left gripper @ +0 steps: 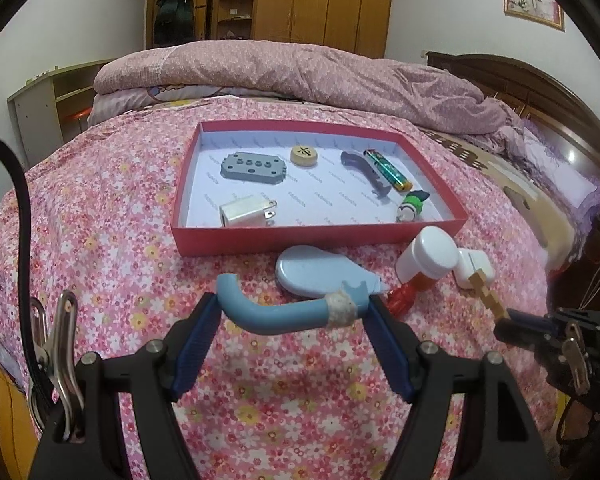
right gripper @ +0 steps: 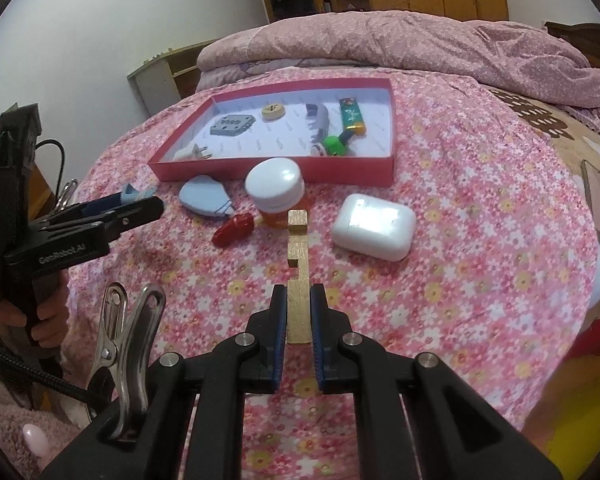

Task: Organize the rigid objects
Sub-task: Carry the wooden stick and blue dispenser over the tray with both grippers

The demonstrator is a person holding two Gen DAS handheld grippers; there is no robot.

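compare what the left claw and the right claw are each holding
The left claw grips a curved blue hook lying crosswise between wide-set jaws; the right claw pinches a straight, notched wooden piece pointing forward between nearly closed jaws. The hook has a pale wrap near one end; the wooden piece is bare. Both are held above the floral bedspread.

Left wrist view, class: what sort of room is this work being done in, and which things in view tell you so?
Most likely a bedroom in a home. The work surface is a bed with a pink floral sheet, a bunched quilt lies along its far side, and a wooden wardrobe stands against the wall beside a dark headboard.
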